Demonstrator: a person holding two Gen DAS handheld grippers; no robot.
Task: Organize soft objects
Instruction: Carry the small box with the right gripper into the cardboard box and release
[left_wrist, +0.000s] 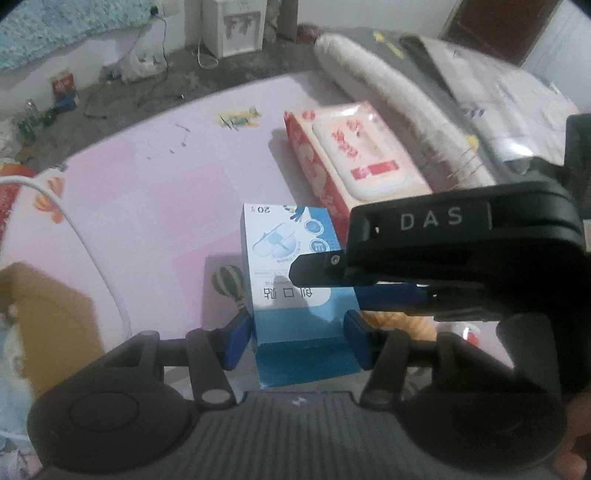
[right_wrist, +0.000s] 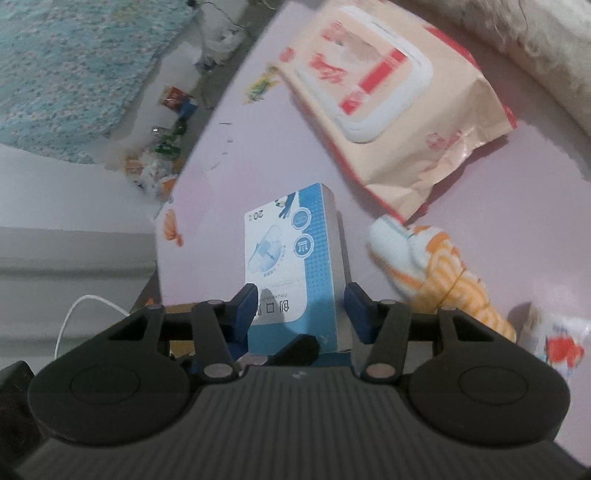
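Two hand-held grippers meet on one small blue-and-white cardboard box (left_wrist: 291, 266) printed with plasters, held just over the pale pink table (left_wrist: 147, 192). Left hand-held gripper (left_wrist: 297, 338) clamps the box's lower end between its blue pads; right hand-held gripper (right_wrist: 301, 306) straddles the same box, its left pad touching, but I cannot tell whether the right pad presses. Judging from this, a clean handover needs one firm grip before the other lets go, box kept upright, clear of the peach wet-wipes pack (right_wrist: 384, 96) and rolled orange-and-white cloth (right_wrist: 443, 273)
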